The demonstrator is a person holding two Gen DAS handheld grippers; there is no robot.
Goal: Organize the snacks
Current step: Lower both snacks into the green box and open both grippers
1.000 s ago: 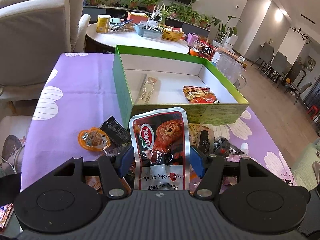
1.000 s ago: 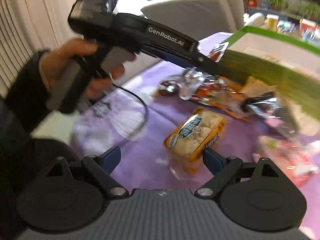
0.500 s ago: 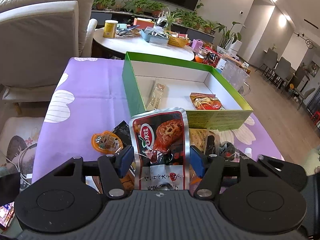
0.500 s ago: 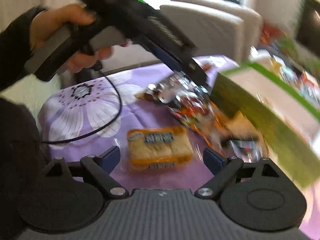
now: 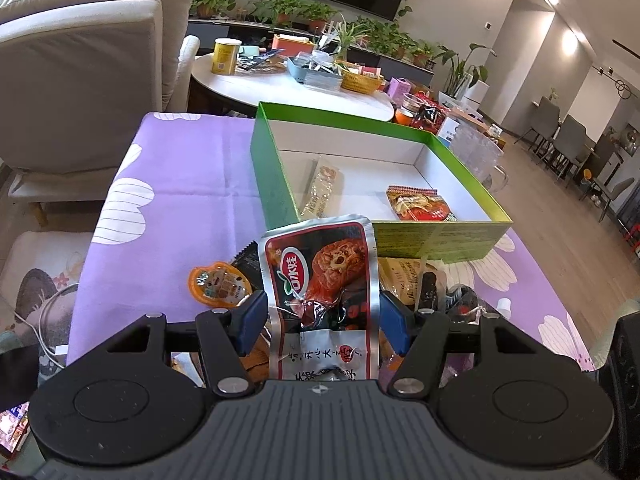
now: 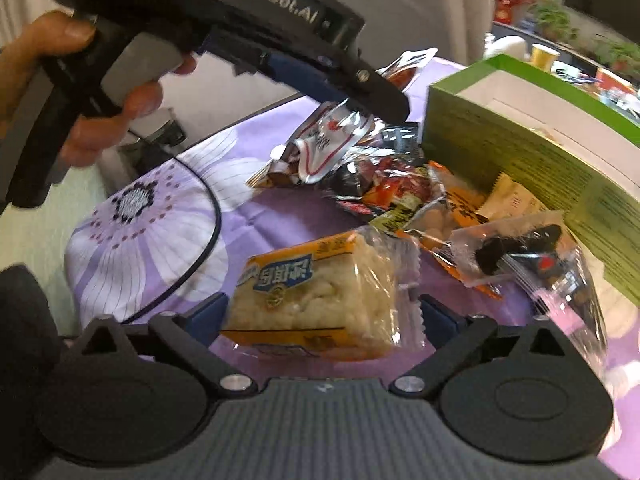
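Note:
My left gripper [image 5: 320, 314] is shut on a red and silver snack pouch [image 5: 320, 280] and holds it above the purple cloth, short of the green box [image 5: 276, 184]. The box holds a long clear-wrapped bar [image 5: 322, 190] and a red packet [image 5: 422, 204]. My right gripper [image 6: 316, 320] is open around a yellow-wrapped bread pack [image 6: 316, 300] lying on the cloth. In the right wrist view the left gripper [image 6: 360, 84] hangs over the snack pile with its pouch [image 6: 324, 144]. Several loose snacks [image 6: 400, 196] lie by the box wall [image 6: 520, 168].
An orange jelly cup [image 5: 218, 286] and dark packets [image 5: 460, 300] lie on the purple flowered tablecloth [image 5: 180, 168]. A white armchair [image 5: 80, 80] stands to the left. A round white table [image 5: 288, 88] with clutter stands behind the box. A black cable [image 6: 200, 248] crosses the cloth.
My left gripper has lifted and drawn back a little with the pouch. My right gripper has moved in on the bread pack, which now lies between its fingers.

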